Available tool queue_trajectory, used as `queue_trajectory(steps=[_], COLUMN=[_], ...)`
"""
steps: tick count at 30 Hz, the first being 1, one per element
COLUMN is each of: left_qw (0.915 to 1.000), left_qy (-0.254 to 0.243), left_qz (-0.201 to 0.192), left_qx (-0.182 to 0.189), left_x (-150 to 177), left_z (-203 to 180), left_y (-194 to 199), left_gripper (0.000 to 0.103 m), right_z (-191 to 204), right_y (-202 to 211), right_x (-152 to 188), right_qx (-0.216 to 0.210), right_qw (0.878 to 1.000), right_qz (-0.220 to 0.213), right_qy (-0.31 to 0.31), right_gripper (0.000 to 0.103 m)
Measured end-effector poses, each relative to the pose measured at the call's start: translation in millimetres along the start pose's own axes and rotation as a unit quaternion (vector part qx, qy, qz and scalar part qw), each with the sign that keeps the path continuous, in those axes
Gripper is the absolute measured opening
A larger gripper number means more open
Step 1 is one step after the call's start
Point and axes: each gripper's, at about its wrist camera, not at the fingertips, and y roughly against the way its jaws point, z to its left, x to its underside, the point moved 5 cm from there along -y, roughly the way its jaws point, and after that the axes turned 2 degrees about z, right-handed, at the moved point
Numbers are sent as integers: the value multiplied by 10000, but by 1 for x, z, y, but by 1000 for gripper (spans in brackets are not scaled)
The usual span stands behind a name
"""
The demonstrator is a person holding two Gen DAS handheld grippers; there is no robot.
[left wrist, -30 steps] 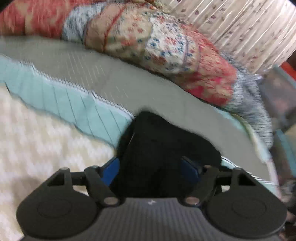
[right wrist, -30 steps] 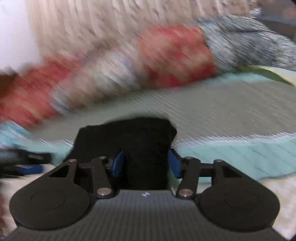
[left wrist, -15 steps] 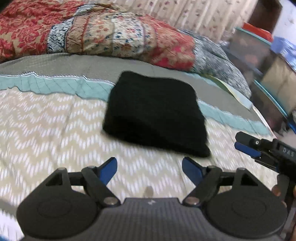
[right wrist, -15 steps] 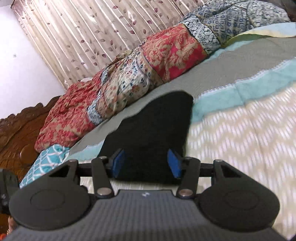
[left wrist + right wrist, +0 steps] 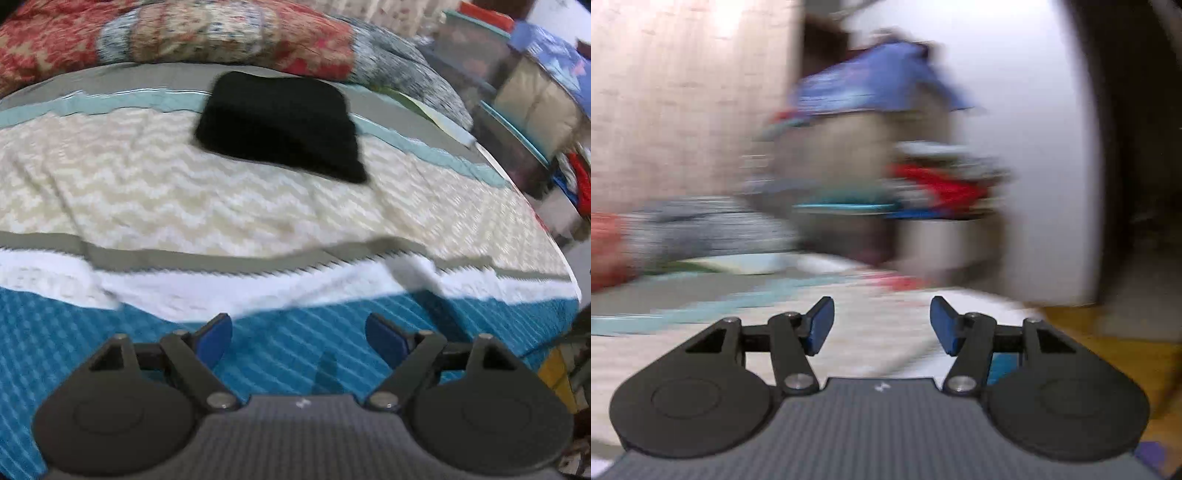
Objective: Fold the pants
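bed: broad soft top under a quilted cover in bands; cream zigzag weave across the middle, grey and pale teal strips toward the far edge, a white band and then ribbed deep-blue cloth at the near edge. its right edge curves away in the fisheye.
quilt: long puffy roll of patchwork print, red, cream and blue-grey, lying along the bed's far edge.
clutter: stacked bags and boxes past the bed's right edge, one beige and padded with a blue cover; in the right wrist view the same heap is a smear of blue, beige and red.
wall: plain white, smooth, behind the heap; a dark opening at its right.
pants: black, matte, thick cloth folded into a compact rounded rectangle; it lies flat near the bed's far edge, across the teal strip, just short of the quilt, well apart from both tools.
left gripper: black linkage arms, blue flat pads; jaws wide apart with nothing between them, just been spreading, over the blue cloth at the near edge.
right gripper: same build; jaws apart and bare, just been spreading, aimed level across the bed's right edge toward the heap; view heavily blurred.
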Motion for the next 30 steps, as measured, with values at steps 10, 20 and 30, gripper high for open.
queue_trajectory(steps=[10,20,30], left_qw=[9991,9992,9993], left_qy=[-223,-181,72], left_qz=[321,346,356], left_qx=[149,-64,31], left_x=[-1,-4,-2], left_z=[-76,-75,-60], left_y=[-12,-10,-10], left_gripper=[82,82,83], right_z=[22,32,109], right_y=[-84,-86,-11], right_x=[50,49,63], right_qx=[1086,475,449], right_qw=[9900,9960,9726], right_qz=[894,744,-1151], right_qy=[-135,-149,1970], right_gripper=[64,31,86])
